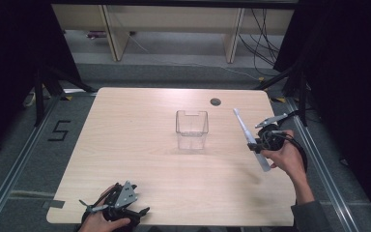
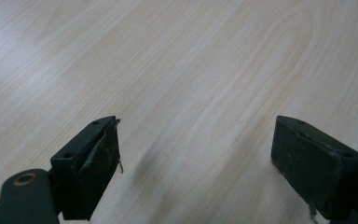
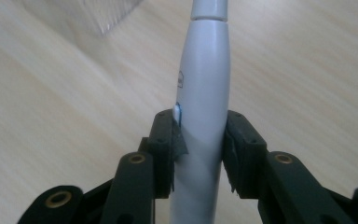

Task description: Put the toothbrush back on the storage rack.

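- Right claw [image 1: 257, 144] was clamped on a white toothbrush handle [image 1: 249, 137], held in the air over the right side of the bench [image 1: 125, 145], slanting up and away from the person's hand [image 1: 286, 157].
- Right gripper view: pads pressed both sides of the handle [image 3: 204, 116] approx. mid-body, close to a small blue button; narrower neck ran on beyond the claw.
- Handling, my guess: light, rigid plastic, smooth and rounded, so prob. slippery and apt to swivel between flat pads. Grip on the thick mid-section looked the sensible spot, not the thin neck.
- Clear plastic tub [image 1: 192, 129] stood upright at bench centre, well apart from the handle; thin-walled, looked easy to tip if knocked.
- Left claw [image 1: 116, 205] sat at the near-left edge, jaws wide apart w/ nothing between, bare wood [image 2: 191, 84] ahead.
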`<state>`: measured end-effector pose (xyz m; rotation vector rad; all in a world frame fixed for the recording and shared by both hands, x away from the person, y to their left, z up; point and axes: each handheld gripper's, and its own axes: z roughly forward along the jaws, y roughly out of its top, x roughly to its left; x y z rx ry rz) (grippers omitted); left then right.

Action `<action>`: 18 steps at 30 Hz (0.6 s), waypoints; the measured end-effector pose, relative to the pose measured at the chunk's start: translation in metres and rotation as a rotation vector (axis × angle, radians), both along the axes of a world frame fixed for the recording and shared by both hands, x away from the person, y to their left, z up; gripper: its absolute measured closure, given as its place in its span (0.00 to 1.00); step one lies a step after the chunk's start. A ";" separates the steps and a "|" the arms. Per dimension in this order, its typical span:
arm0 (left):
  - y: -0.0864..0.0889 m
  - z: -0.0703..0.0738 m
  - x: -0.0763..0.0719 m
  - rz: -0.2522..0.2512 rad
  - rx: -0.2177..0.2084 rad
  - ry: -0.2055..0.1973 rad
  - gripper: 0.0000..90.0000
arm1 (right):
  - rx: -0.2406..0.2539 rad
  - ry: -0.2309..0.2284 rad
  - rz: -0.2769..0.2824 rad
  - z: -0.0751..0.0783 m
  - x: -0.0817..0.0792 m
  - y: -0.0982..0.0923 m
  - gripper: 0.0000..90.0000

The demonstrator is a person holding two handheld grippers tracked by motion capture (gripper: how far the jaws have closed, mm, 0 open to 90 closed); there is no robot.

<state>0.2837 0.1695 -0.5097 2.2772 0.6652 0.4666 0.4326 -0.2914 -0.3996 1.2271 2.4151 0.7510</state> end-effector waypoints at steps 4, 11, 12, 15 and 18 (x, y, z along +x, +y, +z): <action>0.001 0.000 0.000 -0.003 0.001 0.000 0.17 | 0.037 -0.042 0.002 0.001 0.003 0.002 0.74; 0.001 0.001 0.001 -0.011 0.016 -0.002 0.17 | 0.114 -0.108 -0.019 0.001 0.007 0.014 0.74; 0.001 0.001 0.000 -0.008 0.006 -0.001 0.17 | 0.103 -0.135 -0.001 0.000 0.009 0.014 0.74; 0.001 0.001 0.000 -0.006 -0.005 0.001 0.17 | 0.121 -0.196 0.014 -0.003 0.013 0.015 0.74; 0.001 0.001 0.000 -0.005 -0.007 0.002 0.17 | 0.151 -0.206 0.007 -0.005 0.014 0.017 0.74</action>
